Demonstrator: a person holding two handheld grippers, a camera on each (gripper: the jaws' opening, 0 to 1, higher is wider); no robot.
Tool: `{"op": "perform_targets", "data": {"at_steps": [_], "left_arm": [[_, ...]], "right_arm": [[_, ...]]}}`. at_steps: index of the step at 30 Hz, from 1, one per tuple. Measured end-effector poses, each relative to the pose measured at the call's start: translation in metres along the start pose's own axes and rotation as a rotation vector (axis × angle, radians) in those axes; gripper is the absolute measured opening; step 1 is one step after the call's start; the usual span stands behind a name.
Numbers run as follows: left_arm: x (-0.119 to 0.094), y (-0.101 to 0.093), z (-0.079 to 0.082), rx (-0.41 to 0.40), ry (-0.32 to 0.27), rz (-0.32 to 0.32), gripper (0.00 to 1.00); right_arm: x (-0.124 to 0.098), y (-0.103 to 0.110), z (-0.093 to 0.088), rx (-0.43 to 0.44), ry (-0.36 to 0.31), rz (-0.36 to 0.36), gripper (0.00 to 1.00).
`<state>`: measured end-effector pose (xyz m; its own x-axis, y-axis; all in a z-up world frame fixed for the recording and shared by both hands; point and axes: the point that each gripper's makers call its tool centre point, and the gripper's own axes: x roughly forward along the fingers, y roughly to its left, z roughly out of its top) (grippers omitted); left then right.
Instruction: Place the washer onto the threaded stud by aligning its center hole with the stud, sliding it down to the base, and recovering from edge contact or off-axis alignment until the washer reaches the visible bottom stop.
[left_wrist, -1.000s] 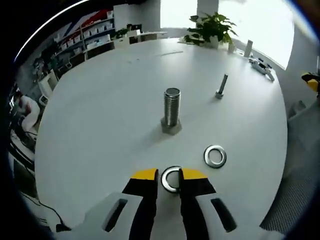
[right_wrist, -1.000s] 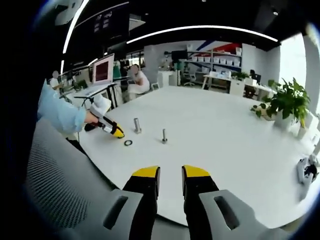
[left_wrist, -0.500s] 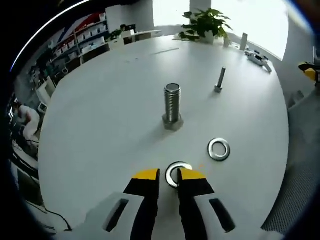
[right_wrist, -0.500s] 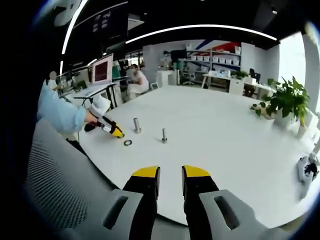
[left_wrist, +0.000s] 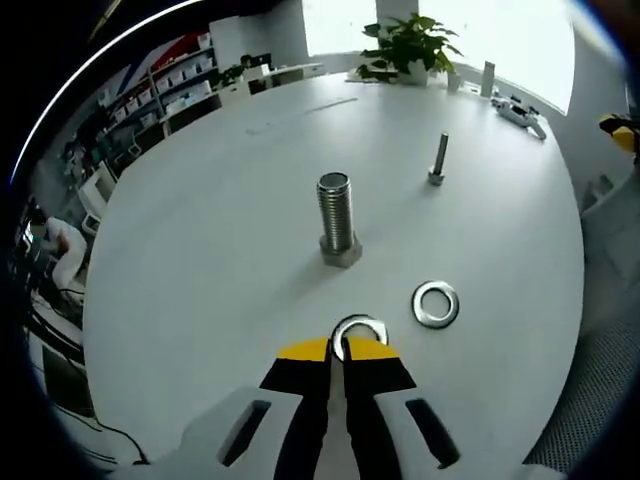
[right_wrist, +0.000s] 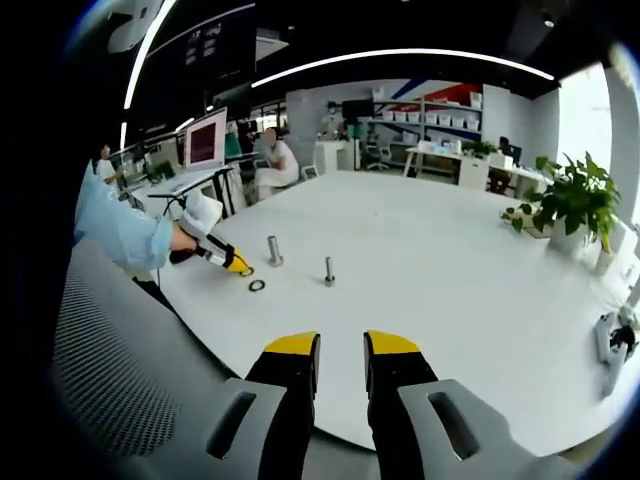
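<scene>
In the left gripper view, the left gripper (left_wrist: 336, 350) rises from the bottom centre of the frame, its yellow-tipped jaws drawn almost together on the near rim of a washer (left_wrist: 358, 332). The washer is seen just above the jaw tips, low in the middle of the frame, on the white table (left_wrist: 200, 250). A large threaded stud (left_wrist: 336, 218) stands upright on its hexagonal base in the centre of the frame, apart from the pinched washer. A second washer (left_wrist: 435, 304) lies flat on the table to the lower right of the stud. A thinner bolt (left_wrist: 439, 160) stands upright in the upper right of the frame. A potted plant (left_wrist: 408, 45) is seen at the top edge, near the far rim of the table.

In the right gripper view, the right gripper (right_wrist: 341, 347) is seen at the bottom centre, its jaws parted with a clear gap and nothing held between them. The same white table (right_wrist: 450, 270) spreads across the middle. At the left of the frame, a hand in a light blue sleeve (right_wrist: 120, 225) holds the left gripper (right_wrist: 238, 265) at the table. Just to its right are seen the large stud (right_wrist: 273, 251), a washer (right_wrist: 257, 285) lying flat below it, and the thin bolt (right_wrist: 328, 272). A potted plant (right_wrist: 575, 205) stands at the right edge.
</scene>
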<state>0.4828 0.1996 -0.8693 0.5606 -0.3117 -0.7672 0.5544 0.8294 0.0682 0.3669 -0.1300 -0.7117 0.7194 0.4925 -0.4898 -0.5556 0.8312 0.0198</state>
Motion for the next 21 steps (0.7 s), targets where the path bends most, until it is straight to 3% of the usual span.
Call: {"op": "perform_targets", "data": {"at_steps": [9, 21], "left_arm": [[-0.021, 0.008, 0.033, -0.047, -0.066, 0.009, 0.01], [-0.04, 0.011, 0.079, -0.028, -0.154, 0.022, 0.01]], "right_arm": [[0.0, 0.0, 0.0, 0.002, -0.003, -0.001, 0.2], [0.0, 0.0, 0.001, 0.003, -0.008, -0.004, 0.2]]}}
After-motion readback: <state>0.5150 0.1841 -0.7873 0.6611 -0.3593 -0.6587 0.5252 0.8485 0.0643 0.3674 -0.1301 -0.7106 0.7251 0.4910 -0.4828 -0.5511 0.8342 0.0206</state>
